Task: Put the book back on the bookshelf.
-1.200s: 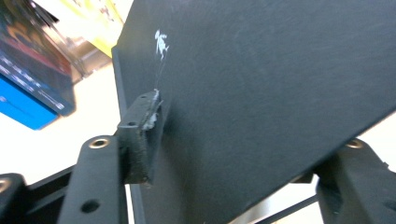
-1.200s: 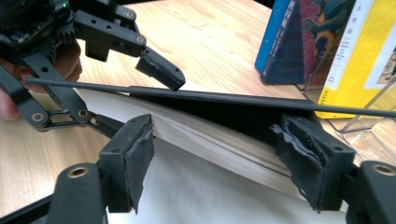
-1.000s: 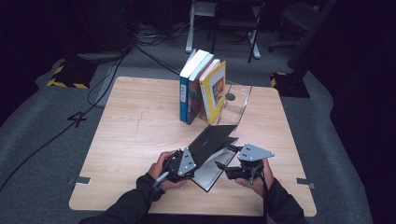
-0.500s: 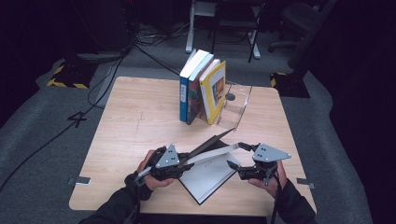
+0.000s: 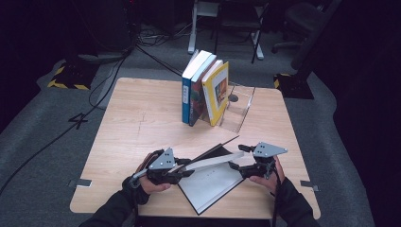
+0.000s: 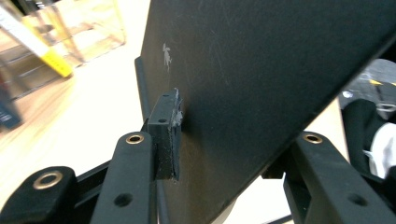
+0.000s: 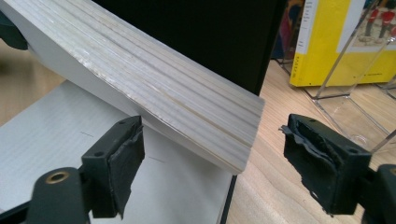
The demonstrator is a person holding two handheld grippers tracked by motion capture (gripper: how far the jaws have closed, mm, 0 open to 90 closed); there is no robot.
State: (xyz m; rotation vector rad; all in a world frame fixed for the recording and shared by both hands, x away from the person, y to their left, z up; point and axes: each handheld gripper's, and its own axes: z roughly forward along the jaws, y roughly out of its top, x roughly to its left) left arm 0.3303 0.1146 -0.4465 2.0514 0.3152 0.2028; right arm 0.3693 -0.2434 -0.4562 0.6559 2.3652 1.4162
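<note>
A black hardcover book (image 5: 213, 185) lies open on the table's near middle, with its lower half flat and a white page up. Its black cover (image 6: 261, 70) and thick page block (image 7: 154, 88) are lifted at a slant. My left gripper (image 6: 224, 149) is shut on this raised part, one pad (image 6: 166, 135) pressed on the cover; its jaws have just been closing. In the high view the left gripper (image 5: 185, 165) sits at the book's left. My right gripper (image 7: 219, 163) stands open around the page block's corner without touching it; its jaws have just been opening. In the high view the right gripper (image 5: 235, 157) is at the book's right.
Three upright books, blue (image 5: 187, 97), dark (image 5: 201, 94) and yellow (image 5: 218, 92), lean together at the back of the wooden table (image 5: 137, 123) against a clear plastic stand (image 5: 239, 111). Cables run over the grey floor at left.
The book's upper part has swung up and open. My left hand has shifted left with it. The right gripper has moved right and down, its jaws now wider around the pages.
</note>
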